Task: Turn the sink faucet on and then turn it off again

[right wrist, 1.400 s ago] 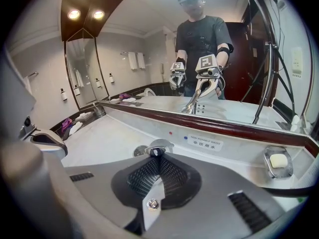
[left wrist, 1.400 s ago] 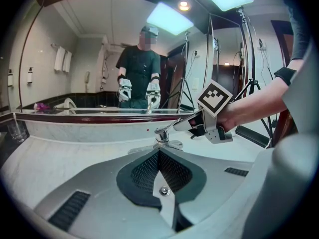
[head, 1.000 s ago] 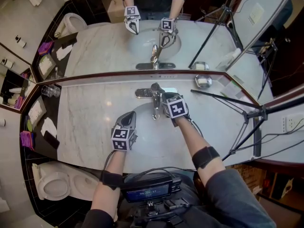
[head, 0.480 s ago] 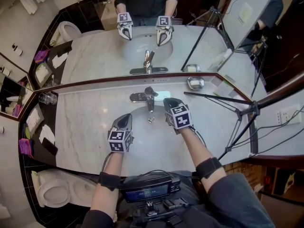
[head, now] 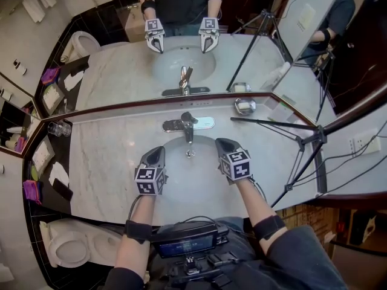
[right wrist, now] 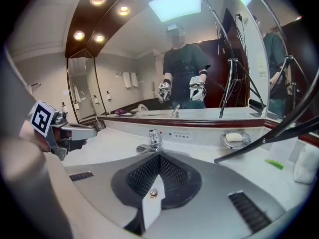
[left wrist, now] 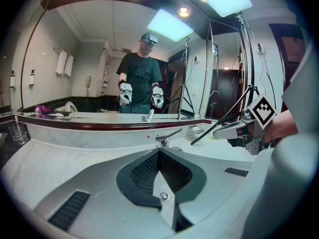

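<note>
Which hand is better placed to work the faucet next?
Right, narrowly. Both hover shut and empty over the sink, aimed at the faucet, but the right gripper sits a little nearer it than the left gripper. Either could probably reach.

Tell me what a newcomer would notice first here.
The chrome faucet stands at the back of the sink, under a wide mirror. The left gripper and right gripper hover either side of it, jaws shut on nothing. A black tripod stands at the right.
</note>
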A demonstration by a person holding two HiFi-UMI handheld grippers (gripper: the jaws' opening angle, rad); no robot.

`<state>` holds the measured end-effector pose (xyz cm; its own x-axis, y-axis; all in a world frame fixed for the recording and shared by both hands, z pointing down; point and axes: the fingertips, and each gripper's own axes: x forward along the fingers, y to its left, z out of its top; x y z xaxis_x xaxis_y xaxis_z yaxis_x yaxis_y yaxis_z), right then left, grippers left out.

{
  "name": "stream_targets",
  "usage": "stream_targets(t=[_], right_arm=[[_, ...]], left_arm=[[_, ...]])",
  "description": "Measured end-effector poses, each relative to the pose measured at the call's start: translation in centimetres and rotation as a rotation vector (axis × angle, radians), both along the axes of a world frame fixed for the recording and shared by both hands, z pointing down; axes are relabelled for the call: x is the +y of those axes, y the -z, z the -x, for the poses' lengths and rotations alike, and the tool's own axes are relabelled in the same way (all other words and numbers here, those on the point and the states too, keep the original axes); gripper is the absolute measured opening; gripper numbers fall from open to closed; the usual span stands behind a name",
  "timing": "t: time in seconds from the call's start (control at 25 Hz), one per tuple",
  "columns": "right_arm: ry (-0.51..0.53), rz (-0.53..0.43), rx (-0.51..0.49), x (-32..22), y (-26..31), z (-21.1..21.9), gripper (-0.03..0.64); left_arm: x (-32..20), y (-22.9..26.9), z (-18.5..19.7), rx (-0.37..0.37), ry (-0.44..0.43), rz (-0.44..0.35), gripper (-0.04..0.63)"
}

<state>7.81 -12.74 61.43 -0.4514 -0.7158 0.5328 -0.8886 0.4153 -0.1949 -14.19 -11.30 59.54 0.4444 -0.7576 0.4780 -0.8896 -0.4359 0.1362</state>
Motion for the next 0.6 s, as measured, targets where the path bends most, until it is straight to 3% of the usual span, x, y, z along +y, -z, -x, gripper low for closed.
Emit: stream_targets(t=[0.6], right_arm=[[0.006,0.012,0.023,1.2,-1.3,-0.5,0.017]], left_arm=[[0.3,0.3,0.0,0.001,0.004,-0.011,0.000]])
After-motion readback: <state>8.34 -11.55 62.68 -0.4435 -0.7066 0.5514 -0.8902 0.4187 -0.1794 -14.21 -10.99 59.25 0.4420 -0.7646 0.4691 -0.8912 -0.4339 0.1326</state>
